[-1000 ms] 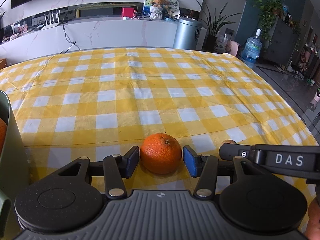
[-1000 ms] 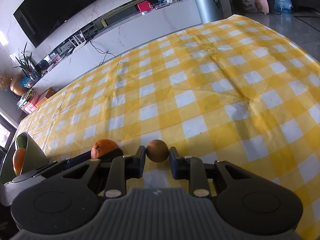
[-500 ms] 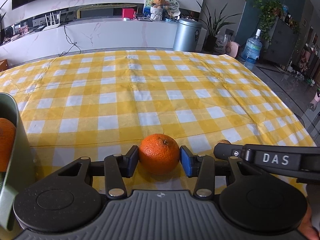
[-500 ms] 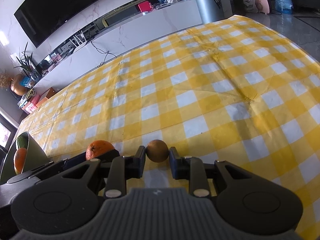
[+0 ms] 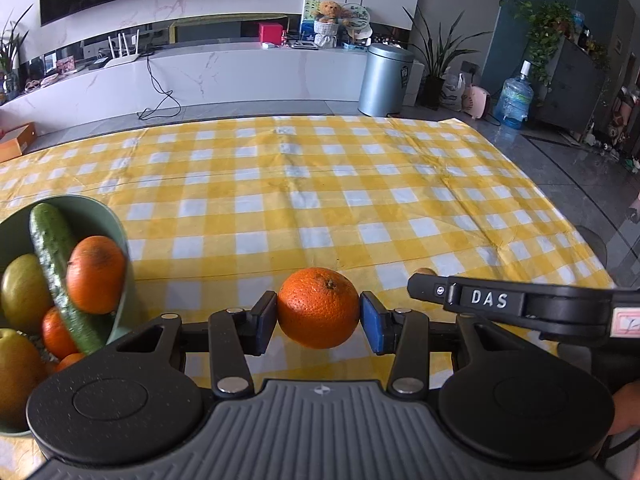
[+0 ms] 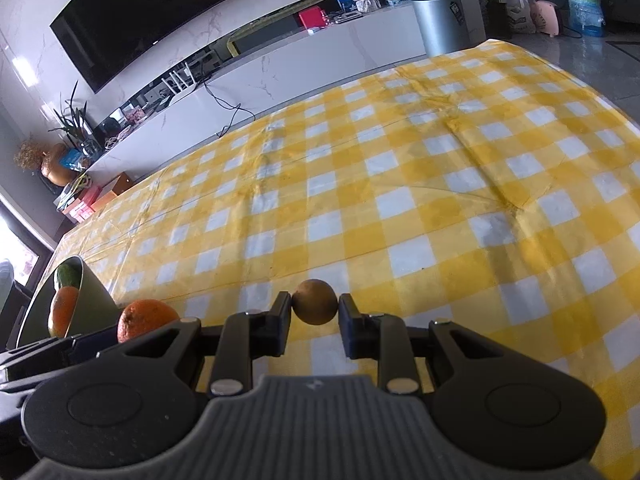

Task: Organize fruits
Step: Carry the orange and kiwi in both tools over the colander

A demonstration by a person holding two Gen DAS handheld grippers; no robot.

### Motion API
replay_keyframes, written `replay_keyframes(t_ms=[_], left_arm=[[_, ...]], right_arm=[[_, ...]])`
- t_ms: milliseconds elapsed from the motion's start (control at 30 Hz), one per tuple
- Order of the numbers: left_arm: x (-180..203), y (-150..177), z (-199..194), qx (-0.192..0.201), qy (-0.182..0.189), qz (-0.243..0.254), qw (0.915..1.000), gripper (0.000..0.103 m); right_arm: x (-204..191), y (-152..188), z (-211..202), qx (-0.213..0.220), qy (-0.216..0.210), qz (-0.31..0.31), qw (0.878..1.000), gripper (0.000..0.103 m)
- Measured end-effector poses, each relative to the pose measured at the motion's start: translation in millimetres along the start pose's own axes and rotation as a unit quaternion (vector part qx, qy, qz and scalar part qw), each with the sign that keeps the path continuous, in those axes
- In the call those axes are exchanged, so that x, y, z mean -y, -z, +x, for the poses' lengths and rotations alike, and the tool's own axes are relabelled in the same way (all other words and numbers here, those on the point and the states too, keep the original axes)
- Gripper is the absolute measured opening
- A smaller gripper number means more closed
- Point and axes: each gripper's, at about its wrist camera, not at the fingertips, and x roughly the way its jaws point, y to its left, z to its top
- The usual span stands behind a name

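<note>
Your left tool (image 5: 319, 318) is clenched on the orange (image 5: 319, 307), both pads pressed to its sides, held above the checked bench (image 5: 280, 208) just right of the green bowl (image 5: 116, 220) of fruit. Your right tool (image 6: 314, 318) grips the small brown fruit (image 6: 314, 301) low over the cloth, close beside the left one.

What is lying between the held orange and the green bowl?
Only bare checked cloth between orange and bowl, in the left wrist view.
</note>
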Motion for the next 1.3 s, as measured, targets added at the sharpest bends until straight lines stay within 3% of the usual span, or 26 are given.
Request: replay_keyframes(t_ms=[333, 633, 1033, 1300], left_arm=[[-11, -7, -46, 0.004, -0.008, -0.007, 0.9999, 0.050], [-37, -8, -75, -0.006, -0.015, -0.021, 0.9997, 0.050], [-106, -12, -103, 0.003, -0.021, -0.076, 0.9969, 0.050], [-170, -18, -107, -0.001, -0.025, -0.147, 0.9889, 0.051]], right_arm=[[-24, 11, -22, 0.019, -0.063, -0.068, 0.995, 0.022], [-52, 28, -52, 0.056, -0.105, -0.147, 0.982, 0.022], [-102, 37, -63, 0.051, -0.147, -0.194, 0.969, 0.022], [-160, 38, -49, 0.028, -0.180, -0.234, 0.955, 0.022]])
